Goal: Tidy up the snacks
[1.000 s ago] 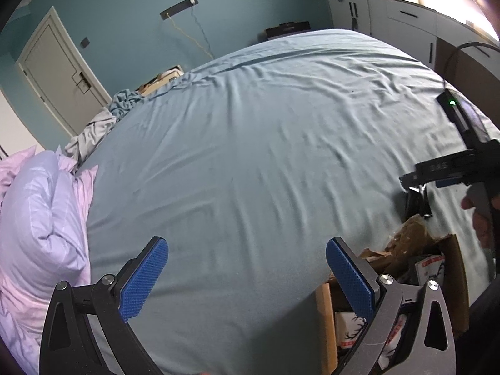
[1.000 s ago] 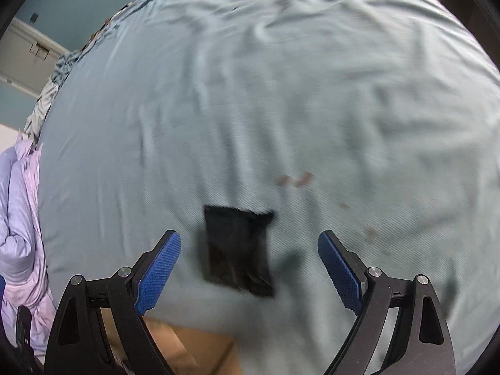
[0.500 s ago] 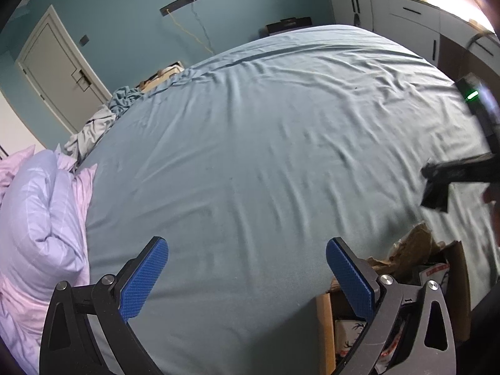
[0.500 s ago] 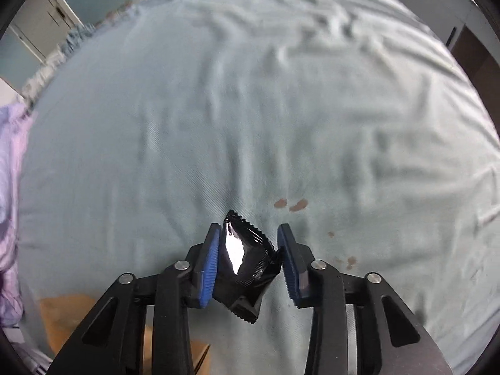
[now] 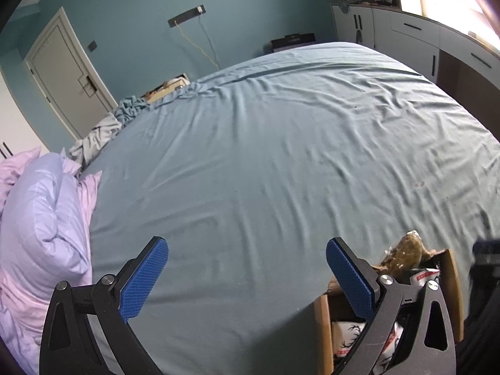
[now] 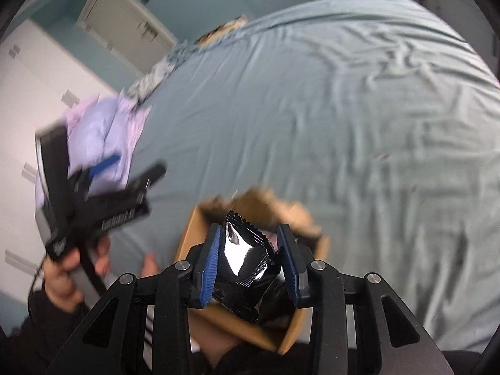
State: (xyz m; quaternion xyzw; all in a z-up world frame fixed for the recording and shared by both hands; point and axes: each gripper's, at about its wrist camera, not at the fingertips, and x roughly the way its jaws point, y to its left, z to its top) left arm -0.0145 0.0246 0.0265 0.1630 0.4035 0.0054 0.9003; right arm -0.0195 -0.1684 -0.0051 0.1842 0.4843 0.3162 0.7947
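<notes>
Blue sheet (image 5: pixel 265 156) fills both views; right gripper (image 6: pixel 250 261) jaws, opening slightly, pinch a black packet (image 6: pixel 247 256) over the box (image 6: pixel 193 228); left gripper (image 5: pixel 247 276) jaws spread, nothing between.

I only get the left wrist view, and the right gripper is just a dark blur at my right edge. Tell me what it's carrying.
Observer: The right gripper has a crumpled black snack packet between its pads, and its jaws are opening.
Operator: Give me its position against the box.
Observer: The packet hangs over the open top of the cardboard box, not down inside it.
Operator: Now report how my left gripper looks from that side.
Observer: The left gripper sits left of the box over the sheet, and a hand is wrapped around its handle.
</notes>
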